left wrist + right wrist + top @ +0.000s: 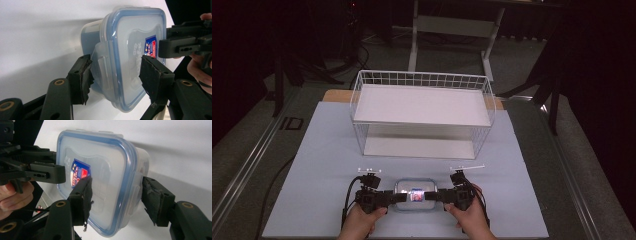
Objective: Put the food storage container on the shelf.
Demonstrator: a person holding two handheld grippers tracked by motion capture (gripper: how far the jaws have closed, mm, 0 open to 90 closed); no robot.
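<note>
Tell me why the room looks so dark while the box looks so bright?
High view: light falls on the table and wire basket, leaving the surroundings near black, and the plastic box is small and soft. Left claw view: the box is sharp, its shadow grey on the white surface. Right claw view: the lid shows mild sheen.

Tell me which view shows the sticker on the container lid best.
The right gripper view: the sticker sits large and mostly unobstructed on the lid. The left gripper view shows it partly covered by the other gripper; the high view shows only a tiny coloured patch.

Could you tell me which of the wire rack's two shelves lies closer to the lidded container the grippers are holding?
The lower shelf: it lies at mat level, nearest the container, while the upper shelf sits above.
</note>
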